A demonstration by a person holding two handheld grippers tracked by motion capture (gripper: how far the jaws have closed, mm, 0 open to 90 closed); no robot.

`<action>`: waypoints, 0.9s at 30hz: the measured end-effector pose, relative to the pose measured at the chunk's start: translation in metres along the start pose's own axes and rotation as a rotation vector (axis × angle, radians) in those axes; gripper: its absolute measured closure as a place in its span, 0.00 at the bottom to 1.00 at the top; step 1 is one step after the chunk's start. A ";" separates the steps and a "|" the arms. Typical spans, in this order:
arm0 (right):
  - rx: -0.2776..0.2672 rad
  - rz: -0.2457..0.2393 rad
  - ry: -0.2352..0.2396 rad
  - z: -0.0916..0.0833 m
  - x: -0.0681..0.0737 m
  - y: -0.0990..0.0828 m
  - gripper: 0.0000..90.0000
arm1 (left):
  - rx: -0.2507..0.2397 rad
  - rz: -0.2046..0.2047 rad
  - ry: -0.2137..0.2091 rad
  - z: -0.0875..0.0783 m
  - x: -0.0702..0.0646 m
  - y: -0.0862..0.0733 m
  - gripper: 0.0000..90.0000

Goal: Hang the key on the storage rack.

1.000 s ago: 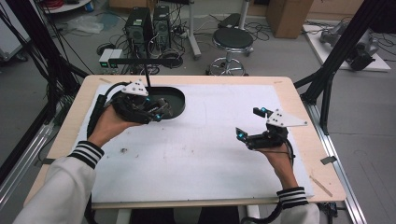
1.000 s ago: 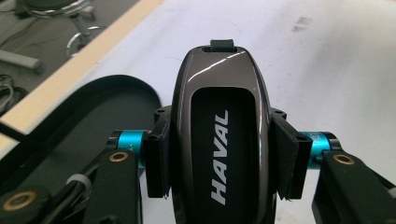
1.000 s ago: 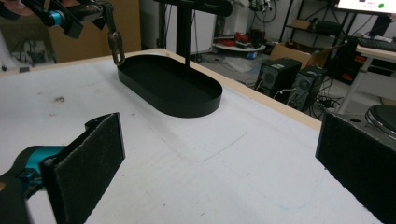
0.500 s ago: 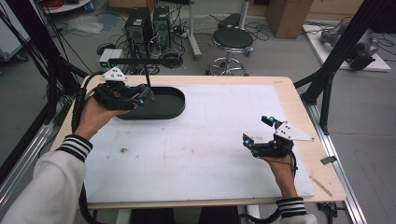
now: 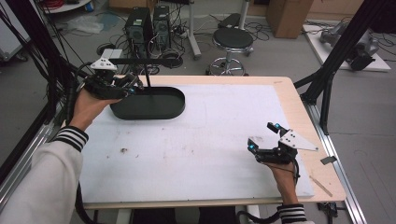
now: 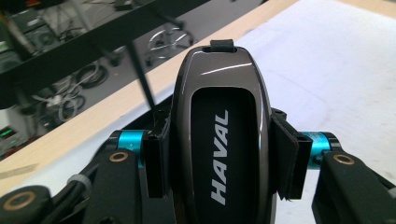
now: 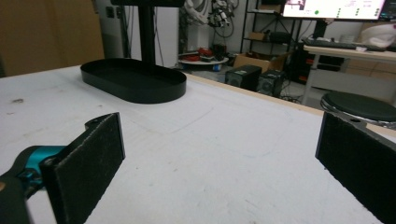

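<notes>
A dark glossy car key fob (image 6: pixel 223 135) lettered "HAVAL" is being held between the two black pads of the left hand-held gripper (image 6: pixel 223 156), in the middle of the left gripper view. The pads are being pressed against the fob's two long sides, one on each, and the fob's narrow end with its small loop is being pointed away from the camera, past the pad tips. In the high view this left hand-held gripper (image 5: pixel 122 85) is being carried at the upper left of the frame, just above the left end of a black oval tray (image 5: pixel 175 108), whose thin upright post is rising beside it. The fob itself is too small to be made out there.

The tray is being borne by the white surface (image 5: pixel 210 135), at its upper left part. At the lower right of the high view the right hand-held gripper (image 5: pixel 262 136) is being held low over the white surface, well apart from the tray. In the right gripper view its jaws are being kept wide apart with nothing between the pads (image 7: pixel 91 161), and the tray (image 7: pixel 135 81) is being seen farther off at the upper left.
</notes>
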State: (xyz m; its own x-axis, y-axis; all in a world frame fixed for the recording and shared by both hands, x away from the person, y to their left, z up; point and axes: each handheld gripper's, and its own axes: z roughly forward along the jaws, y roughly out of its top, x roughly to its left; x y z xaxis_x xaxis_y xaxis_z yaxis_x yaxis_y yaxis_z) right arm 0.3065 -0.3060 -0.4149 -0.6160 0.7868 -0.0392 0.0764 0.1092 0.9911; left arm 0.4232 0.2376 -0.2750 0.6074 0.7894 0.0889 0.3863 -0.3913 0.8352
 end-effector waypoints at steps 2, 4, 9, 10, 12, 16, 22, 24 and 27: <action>-0.027 -0.025 -0.010 -0.004 0.002 -0.002 0.00 | -0.018 -0.020 0.015 0.000 0.005 0.001 0.54; -0.036 -0.026 -0.009 -0.004 0.002 -0.003 0.00 | -0.028 -0.034 0.028 0.000 0.010 0.003 0.54; -0.053 -0.012 -0.006 -0.007 0.005 -0.008 0.00 | -0.036 -0.043 0.065 0.002 0.020 0.009 0.54; -0.053 -0.011 -0.005 -0.007 0.006 -0.009 0.00 | -0.036 -0.047 0.071 0.002 0.021 0.010 0.54; -0.059 -0.011 -0.007 -0.008 0.007 -0.011 0.00 | -0.037 -0.047 0.086 0.002 0.023 0.011 0.54; -0.060 -0.015 -0.024 -0.008 0.006 -0.016 0.00 | -0.043 -0.056 0.109 0.003 0.027 0.012 0.54; -0.062 -0.007 -0.023 -0.009 0.007 -0.021 0.00 | -0.051 -0.065 0.129 0.007 0.031 0.017 0.54; -0.056 -0.011 -0.017 -0.008 0.006 -0.023 0.00 | -0.050 -0.068 0.138 0.009 0.032 0.020 0.54; -0.057 -0.013 -0.014 -0.008 0.008 -0.024 0.00 | -0.068 -0.073 0.147 0.011 0.034 0.020 0.54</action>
State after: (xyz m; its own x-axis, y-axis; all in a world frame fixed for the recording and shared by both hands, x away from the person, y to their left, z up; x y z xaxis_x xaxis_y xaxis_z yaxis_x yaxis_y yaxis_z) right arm 0.2937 -0.3075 -0.4381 -0.6052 0.7942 -0.0539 0.0232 0.0852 0.9961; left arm 0.4591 0.2508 -0.2609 0.4691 0.8774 0.1006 0.3751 -0.3011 0.8767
